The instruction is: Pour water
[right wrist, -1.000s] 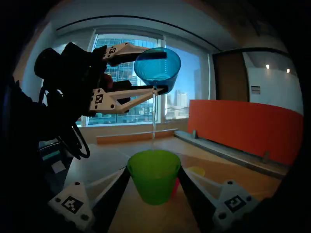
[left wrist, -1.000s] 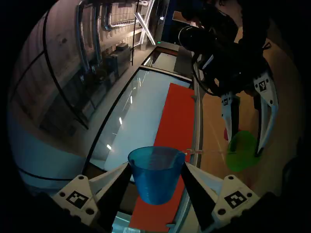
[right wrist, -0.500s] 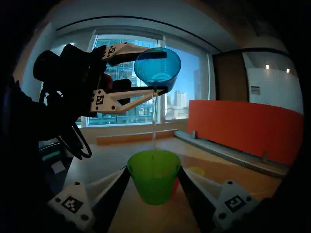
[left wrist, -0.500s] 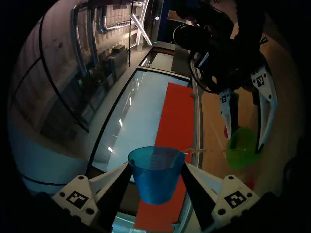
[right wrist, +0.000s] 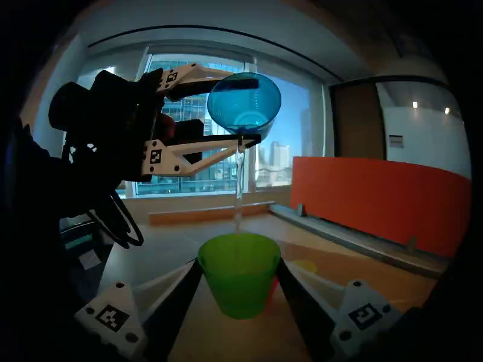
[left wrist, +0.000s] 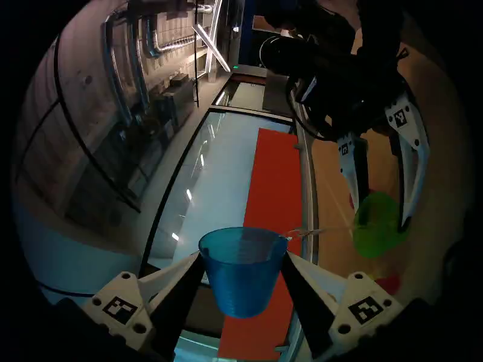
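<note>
**Window-side counter [right wrist: 362, 265] — pour under way**

The wooden counter runs below a large window [right wrist: 193, 108]. An orange partition [right wrist: 386, 193] stands at 3 o'clock in the right gripper view. The left claw [left wrist: 243, 259] pinches the blue cup [left wrist: 243, 280], which shows at 12 o'clock in that view, tipped on its side. A thin water stream [right wrist: 238, 193] falls from its lip into the green cup [right wrist: 239, 280] directly below. The right claw [right wrist: 239, 265] pinches the green cup, which stands upright at 6 o'clock. In the left gripper view the green cup lies at 3 o'clock.
</note>
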`<act>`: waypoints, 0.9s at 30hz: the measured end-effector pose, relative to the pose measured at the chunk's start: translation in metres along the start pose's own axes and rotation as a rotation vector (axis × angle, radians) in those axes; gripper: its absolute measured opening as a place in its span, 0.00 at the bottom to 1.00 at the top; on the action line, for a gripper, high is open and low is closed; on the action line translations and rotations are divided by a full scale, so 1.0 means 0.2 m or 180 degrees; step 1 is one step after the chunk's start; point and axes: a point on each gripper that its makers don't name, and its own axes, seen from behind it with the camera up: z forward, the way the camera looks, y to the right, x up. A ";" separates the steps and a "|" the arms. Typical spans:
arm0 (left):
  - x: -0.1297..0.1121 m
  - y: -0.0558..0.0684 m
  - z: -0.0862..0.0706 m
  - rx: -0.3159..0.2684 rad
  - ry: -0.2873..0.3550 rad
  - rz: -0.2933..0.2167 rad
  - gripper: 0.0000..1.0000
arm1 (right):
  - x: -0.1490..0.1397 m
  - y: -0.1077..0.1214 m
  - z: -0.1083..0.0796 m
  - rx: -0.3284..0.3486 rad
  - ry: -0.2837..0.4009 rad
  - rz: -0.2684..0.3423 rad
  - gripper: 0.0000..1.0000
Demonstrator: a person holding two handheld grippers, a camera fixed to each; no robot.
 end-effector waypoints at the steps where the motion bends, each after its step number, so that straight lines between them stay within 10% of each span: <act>1: 0.00 0.00 0.00 0.0000 0.0002 0.0009 0.85 | 0.00 0.00 0.00 0.0000 0.0001 -0.0001 0.90; 27: 0.03 -0.02 0.02 0.0012 0.0017 0.0384 0.85 | 0.02 0.00 0.01 -0.0014 0.0027 -0.0002 0.90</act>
